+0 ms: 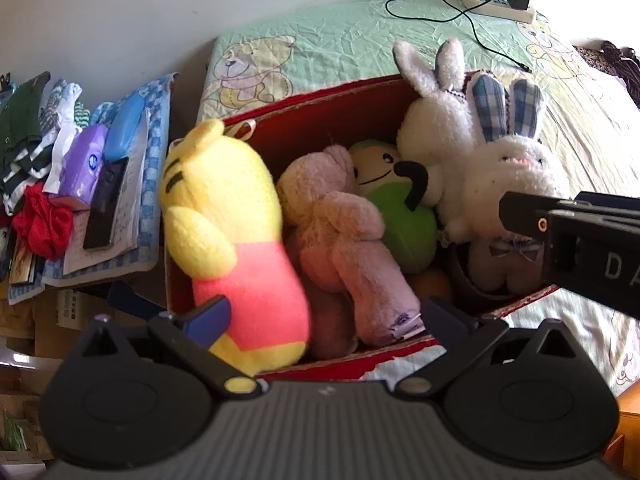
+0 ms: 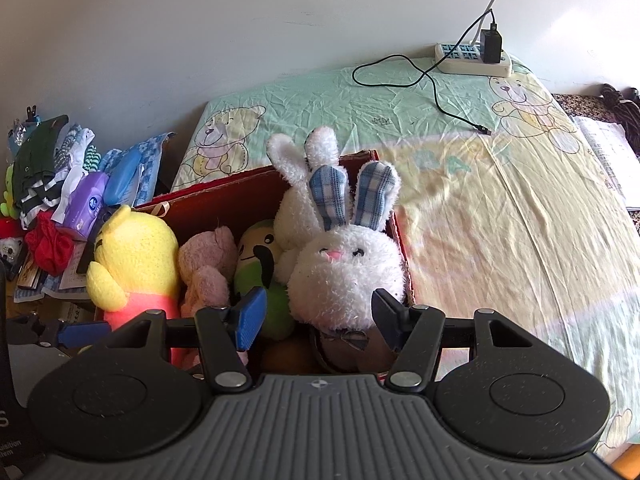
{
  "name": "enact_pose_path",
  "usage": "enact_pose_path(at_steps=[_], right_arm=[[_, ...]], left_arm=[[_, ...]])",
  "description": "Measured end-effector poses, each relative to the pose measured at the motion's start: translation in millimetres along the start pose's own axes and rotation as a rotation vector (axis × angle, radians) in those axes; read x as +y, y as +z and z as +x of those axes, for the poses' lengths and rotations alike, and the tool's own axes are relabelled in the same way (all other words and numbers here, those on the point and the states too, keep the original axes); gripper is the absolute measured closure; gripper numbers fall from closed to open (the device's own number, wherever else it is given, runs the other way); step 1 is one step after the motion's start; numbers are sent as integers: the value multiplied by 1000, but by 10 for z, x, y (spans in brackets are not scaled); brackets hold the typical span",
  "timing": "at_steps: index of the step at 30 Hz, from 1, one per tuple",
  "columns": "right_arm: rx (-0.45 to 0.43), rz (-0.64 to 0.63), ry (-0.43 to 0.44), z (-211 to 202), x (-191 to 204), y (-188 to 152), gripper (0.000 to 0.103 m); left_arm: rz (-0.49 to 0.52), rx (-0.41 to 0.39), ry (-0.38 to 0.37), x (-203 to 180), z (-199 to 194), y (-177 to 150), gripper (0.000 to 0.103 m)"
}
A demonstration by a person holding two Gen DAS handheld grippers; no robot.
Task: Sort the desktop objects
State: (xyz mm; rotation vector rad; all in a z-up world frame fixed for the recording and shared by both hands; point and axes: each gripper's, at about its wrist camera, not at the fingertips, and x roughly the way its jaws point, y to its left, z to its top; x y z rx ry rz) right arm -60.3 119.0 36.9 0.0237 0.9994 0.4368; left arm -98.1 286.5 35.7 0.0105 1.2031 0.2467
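The red box (image 1: 320,120) stands on the bed sheet (image 1: 340,40) and holds all the plush toys. At its left end the yellow bear (image 1: 224,216) lies with its long axis running from the far wall of the box toward the near wall, head at the far side, feet at the near rim. Just beside it the pink plush (image 1: 340,248) lies almost parallel, its head also away. The green plush (image 1: 400,208) sits between the pink plush and the rabbits. The white rabbit (image 2: 344,276) with blue checked ears is at the right end of the box, upright, ears pointing up. A second white rabbit (image 1: 436,120) leans behind it.

The left gripper (image 1: 320,320) is spread wide over the near rim of the box, holding nothing. The right gripper (image 2: 320,316) is also wide open; its fingers (image 2: 250,316) stand on both sides of the checked-ear rabbit, but I cannot tell if they touch it.
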Motion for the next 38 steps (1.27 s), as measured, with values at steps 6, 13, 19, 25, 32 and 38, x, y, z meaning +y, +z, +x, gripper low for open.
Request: enact_pose_path(at_steps=[6, 13, 19, 25, 32, 38], right_arm=[[2, 14, -7, -1, -47, -21, 42], [3, 1, -4, -1, -22, -26, 42], [2, -12, -5, 13, 5, -9, 42], [5, -22, -5, 35, 34, -8, 42], [-6, -10, -17, 37, 7, 16, 42], [-2, -18, -11, 45, 44, -2, 42]], left_arm=[[29, -1, -5, -27, 25, -1, 1], [37, 0, -16, -21, 40, -5, 1], [30, -4, -24, 0, 33, -9, 1], [17, -7, -31, 47, 44, 1, 1], [22, -14, -32, 38, 46, -7, 1], [19, -22, -28, 48, 51, -7, 1]])
